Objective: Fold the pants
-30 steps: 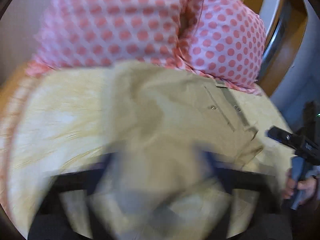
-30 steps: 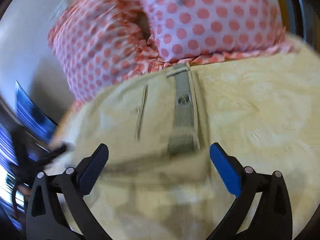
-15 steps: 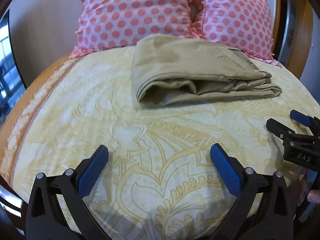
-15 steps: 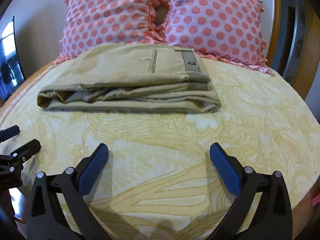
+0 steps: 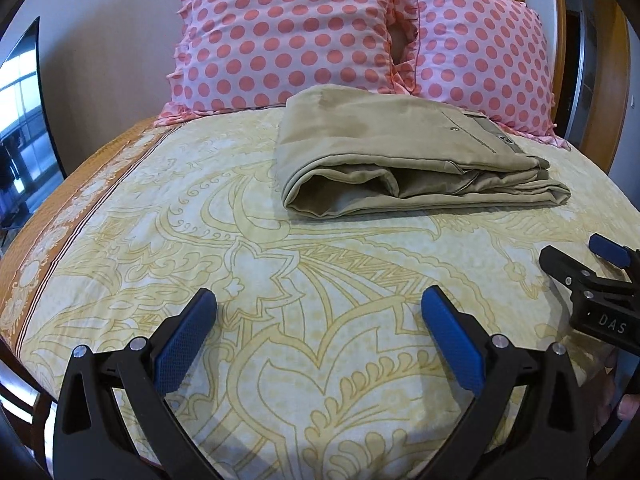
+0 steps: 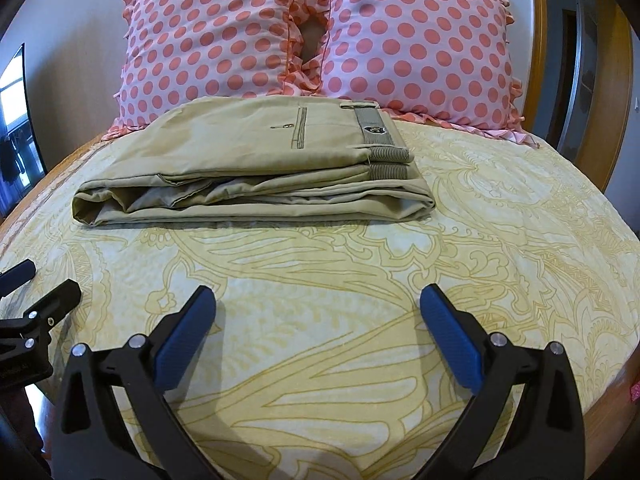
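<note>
Both tongs are being held spread and empty above the bedsheet, clear of the folded pants.

The left black two-finger gripper with blue pads [image 5: 318, 322] is being held with its fingers wide apart, nothing being pinched between them; the right black two-finger gripper with blue pads [image 6: 318, 322] is being held in the same spread condition, also empty. Each gripper is being carried over the yellow patterned bedsheet [image 5: 280, 280], well apart from the garment. The khaki cotton pants [image 6: 256, 168], folded into a layered rectangular stack, are lying flat on the bedsheet beyond the grippers, the striped waistband being shown at the stack's right end. Two pink pillows with coral polka dots [image 6: 320, 40] are being propped just behind the stack.
</note>
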The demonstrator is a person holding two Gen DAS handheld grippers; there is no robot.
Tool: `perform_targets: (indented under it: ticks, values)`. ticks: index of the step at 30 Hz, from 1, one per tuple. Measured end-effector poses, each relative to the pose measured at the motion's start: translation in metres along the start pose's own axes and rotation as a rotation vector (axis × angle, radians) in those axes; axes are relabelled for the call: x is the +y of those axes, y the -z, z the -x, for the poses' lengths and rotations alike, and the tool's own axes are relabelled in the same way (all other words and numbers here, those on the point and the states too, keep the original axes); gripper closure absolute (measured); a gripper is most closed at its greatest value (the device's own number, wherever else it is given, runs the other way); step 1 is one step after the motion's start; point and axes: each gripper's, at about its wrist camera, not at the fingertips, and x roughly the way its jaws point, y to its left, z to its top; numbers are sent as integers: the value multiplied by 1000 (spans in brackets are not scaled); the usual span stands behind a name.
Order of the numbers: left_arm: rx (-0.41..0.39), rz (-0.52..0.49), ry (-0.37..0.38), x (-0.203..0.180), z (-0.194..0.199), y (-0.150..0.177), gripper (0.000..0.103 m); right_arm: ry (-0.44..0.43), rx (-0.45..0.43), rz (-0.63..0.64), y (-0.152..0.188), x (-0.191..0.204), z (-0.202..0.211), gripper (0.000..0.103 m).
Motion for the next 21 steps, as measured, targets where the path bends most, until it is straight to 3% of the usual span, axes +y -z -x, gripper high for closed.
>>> perform_targets:
  ticks: [21]
  values:
    - [1, -1, 1, 2, -1, 0, 1, 1, -3, -1, 0, 1, 0, 2]
